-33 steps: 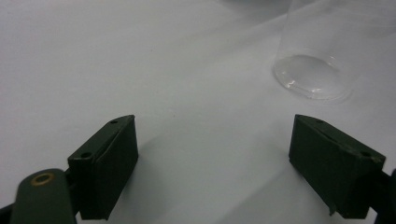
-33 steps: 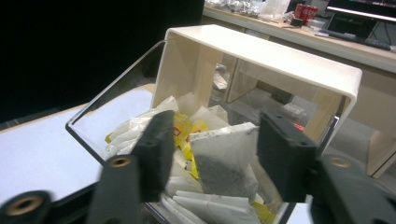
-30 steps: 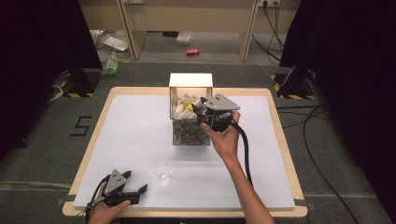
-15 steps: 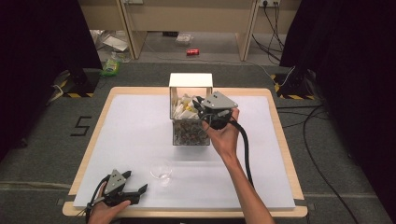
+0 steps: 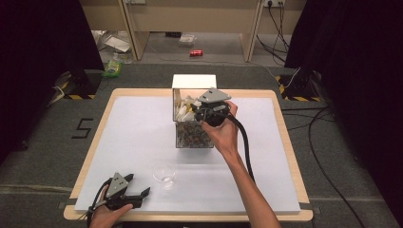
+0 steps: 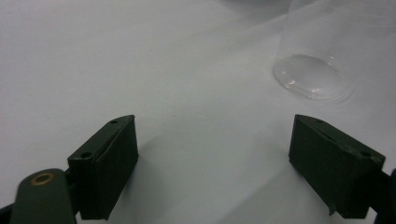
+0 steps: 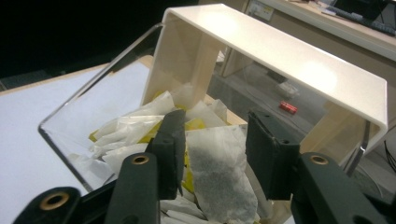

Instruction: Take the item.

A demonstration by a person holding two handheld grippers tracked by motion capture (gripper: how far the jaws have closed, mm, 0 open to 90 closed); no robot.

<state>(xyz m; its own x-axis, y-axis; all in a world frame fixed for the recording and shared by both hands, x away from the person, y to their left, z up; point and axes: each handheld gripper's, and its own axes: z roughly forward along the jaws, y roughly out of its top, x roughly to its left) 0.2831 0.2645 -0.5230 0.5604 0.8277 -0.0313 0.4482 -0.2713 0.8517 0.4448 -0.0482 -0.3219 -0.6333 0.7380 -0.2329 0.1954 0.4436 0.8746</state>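
The right gripper (image 5: pixel 199 112) hangs over the clear box (image 5: pixel 192 135) that stands toward the far edge of the table (image 5: pixel 285 156), about midway along it. Its jaws are partly spread with a tea bag (image 7: pixel 219 172) between them; I cannot tell whether they pinch it. More tea bags (image 7: pixel 135 130) fill the box under a white lid (image 7: pixel 280 51). The left gripper (image 5: pixel 138 194) rests at the near left corner, jaws spread wide and holding nothing. A clear cup (image 5: pixel 164 172) stands just beside it.
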